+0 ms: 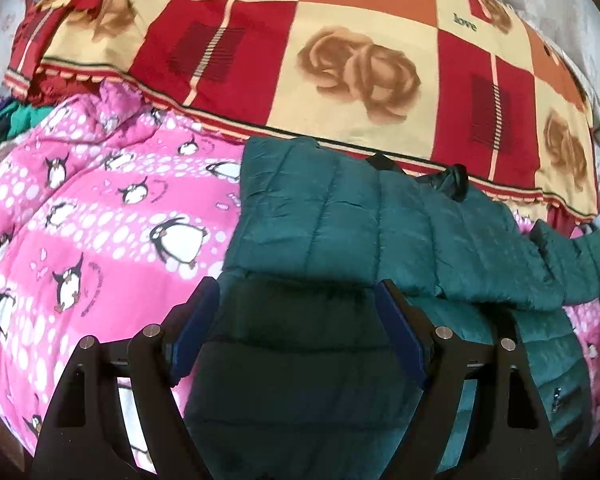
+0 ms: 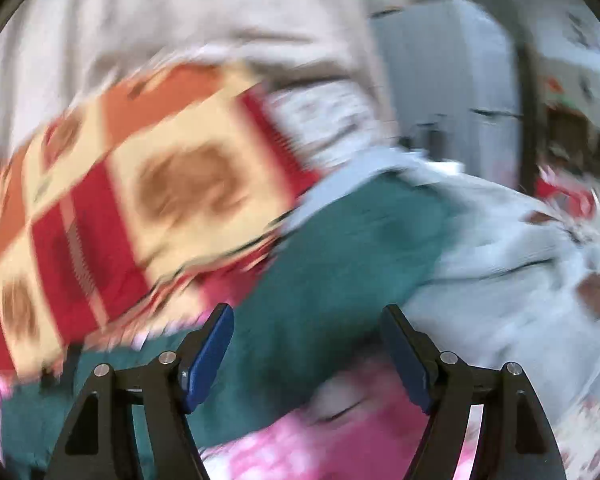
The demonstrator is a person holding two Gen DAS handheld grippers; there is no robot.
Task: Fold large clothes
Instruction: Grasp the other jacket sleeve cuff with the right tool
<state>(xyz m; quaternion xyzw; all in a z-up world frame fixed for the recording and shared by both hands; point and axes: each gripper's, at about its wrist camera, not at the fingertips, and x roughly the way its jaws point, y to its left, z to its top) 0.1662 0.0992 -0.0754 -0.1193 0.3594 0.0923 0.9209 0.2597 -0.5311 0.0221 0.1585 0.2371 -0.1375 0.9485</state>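
A teal quilted puffer jacket [image 1: 340,216] lies partly folded on a pink penguin blanket [image 1: 100,216]. One sleeve [image 1: 580,256] sticks out to the right. My left gripper [image 1: 298,296] is open, its jaws wide apart just above the jacket's near part, which lies in shadow between them. In the blurred right wrist view the jacket [image 2: 340,248] shows as a teal mass. My right gripper [image 2: 308,320] is open and empty over it.
A red, orange and cream rose-patterned quilt [image 1: 340,60] lies behind the jacket, also in the right wrist view [image 2: 120,200]. Pale grey bedding [image 2: 500,260] is at the right. A grey cabinet [image 2: 448,80] stands beyond. Green and purple clothes [image 1: 4,120] sit far left.
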